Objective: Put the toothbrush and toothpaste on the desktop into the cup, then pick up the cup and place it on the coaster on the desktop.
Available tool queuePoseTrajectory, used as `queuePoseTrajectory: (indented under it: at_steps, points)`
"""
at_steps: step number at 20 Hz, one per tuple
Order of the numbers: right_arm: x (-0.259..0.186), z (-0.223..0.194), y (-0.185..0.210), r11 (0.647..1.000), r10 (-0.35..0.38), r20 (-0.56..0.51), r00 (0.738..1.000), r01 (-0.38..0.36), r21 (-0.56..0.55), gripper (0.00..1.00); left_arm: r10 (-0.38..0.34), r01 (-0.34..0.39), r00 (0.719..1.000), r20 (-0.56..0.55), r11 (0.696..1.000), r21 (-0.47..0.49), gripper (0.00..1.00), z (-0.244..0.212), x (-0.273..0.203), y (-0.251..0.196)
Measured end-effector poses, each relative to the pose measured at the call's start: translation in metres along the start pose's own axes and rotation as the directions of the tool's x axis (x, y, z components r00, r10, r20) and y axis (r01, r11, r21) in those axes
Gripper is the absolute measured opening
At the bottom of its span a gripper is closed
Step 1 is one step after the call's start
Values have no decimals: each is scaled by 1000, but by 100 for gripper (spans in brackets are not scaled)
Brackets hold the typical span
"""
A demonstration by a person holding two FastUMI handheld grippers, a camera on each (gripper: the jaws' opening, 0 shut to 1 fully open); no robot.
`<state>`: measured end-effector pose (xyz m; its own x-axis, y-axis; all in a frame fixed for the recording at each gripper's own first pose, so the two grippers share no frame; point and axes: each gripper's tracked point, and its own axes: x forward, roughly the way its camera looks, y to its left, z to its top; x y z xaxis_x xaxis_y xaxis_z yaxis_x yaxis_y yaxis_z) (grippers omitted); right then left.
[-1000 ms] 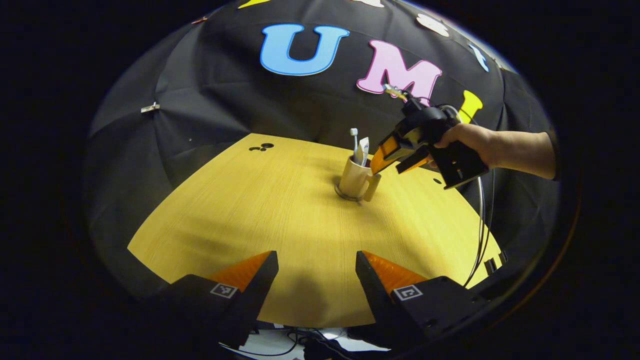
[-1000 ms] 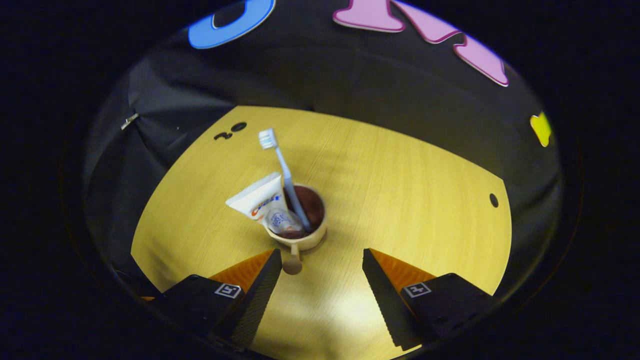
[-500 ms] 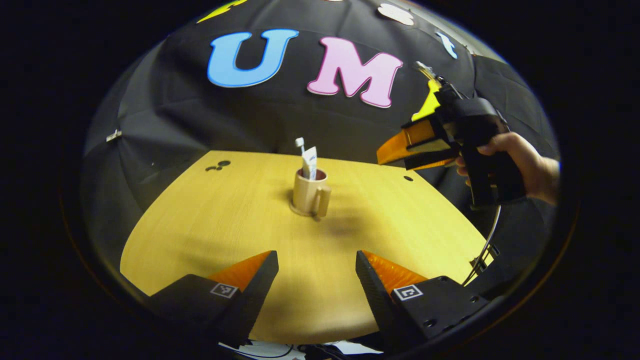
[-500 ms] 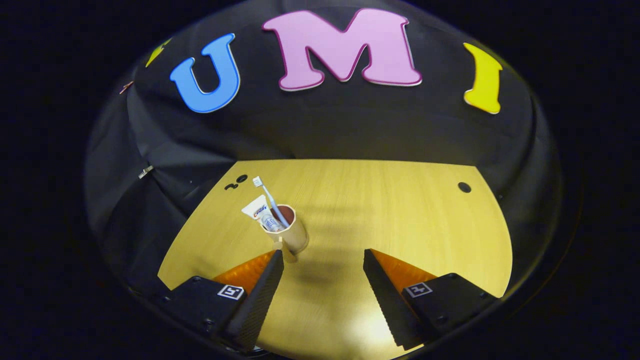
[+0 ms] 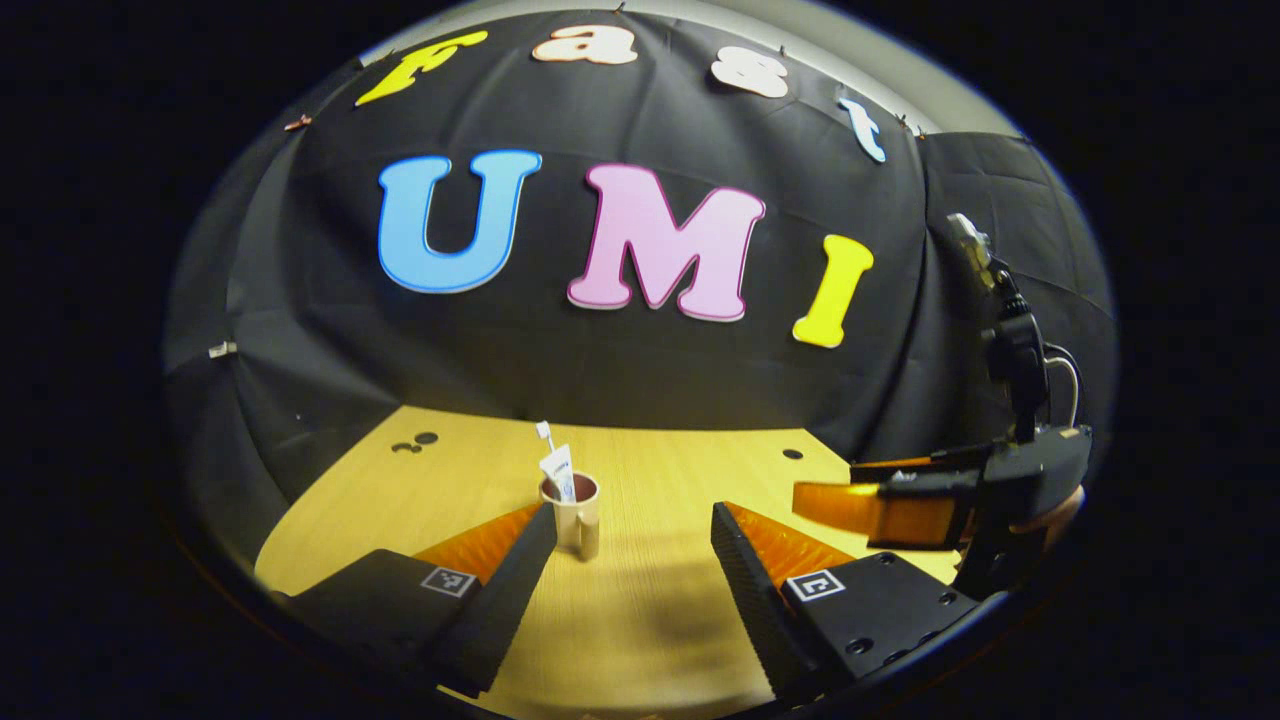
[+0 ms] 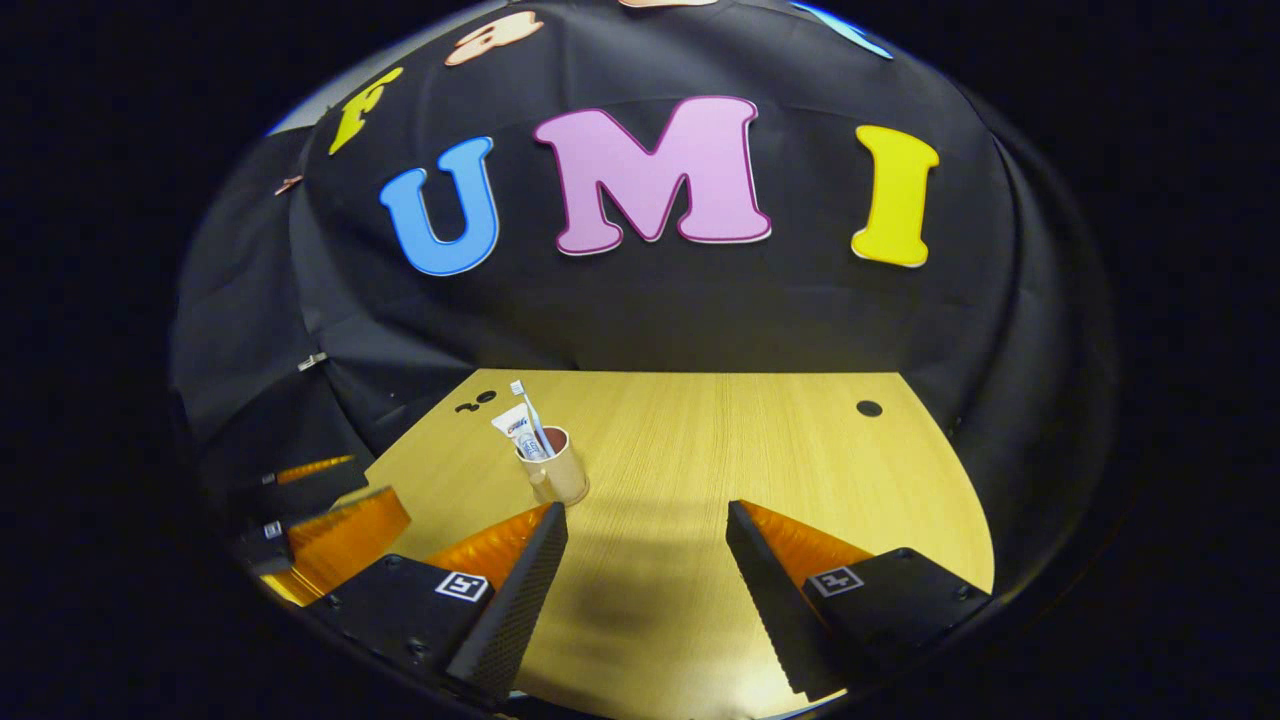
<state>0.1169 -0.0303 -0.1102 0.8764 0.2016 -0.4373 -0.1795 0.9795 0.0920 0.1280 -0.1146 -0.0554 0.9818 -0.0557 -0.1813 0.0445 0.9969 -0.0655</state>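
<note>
A beige cup [image 5: 577,517] with a handle stands upright on the wooden desktop [image 5: 660,480], the white toothbrush [image 5: 545,437] and toothpaste tube [image 5: 558,470] sticking out of it. In the right gripper view the cup [image 6: 558,474] holds the toothbrush [image 6: 524,402] and the toothpaste [image 6: 514,428] too. The coaster under it is too small to make out. My left gripper [image 5: 632,515] is open, well back from the cup. My right gripper [image 6: 645,515] is open and empty, also back from the cup. The right gripper [image 5: 880,500] shows at the right of the left gripper view, the left gripper [image 6: 330,520] at the left of the right gripper view.
Small dark holes mark the desktop at the far left [image 6: 476,402] and far right [image 6: 869,408]. The black cloth wall closes the back and sides. Cables hang behind the right gripper's body [image 5: 1010,340].
Both grippers have pulled back and tilted up from the cup, which now looks smaller and farther. The right gripper left the cup's handle side. The cup has stayed in place.
</note>
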Motion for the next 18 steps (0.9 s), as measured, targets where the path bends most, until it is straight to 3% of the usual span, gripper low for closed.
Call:
queuePoseTrajectory:
  at_steps: [2, 9, 18]
  points:
    - [-8, -1, -5, 1000, 16, 15, 1000, -16, -5, 99, 34, -34, 999, 35, 999, 7, 97, 10, -3, -12]
    - [-22, 24, -35, 1000, 22, 118, 993, -22, 6, 99, 1, -3, 998, 70, 1000, 22, 97, 22, 10, -49]
    - [-16, 25, -61, 998, 4, 108, 994, -11, 63, 99, 91, -92, 994, 55, 996, 12, 98, 43, 23, -33]
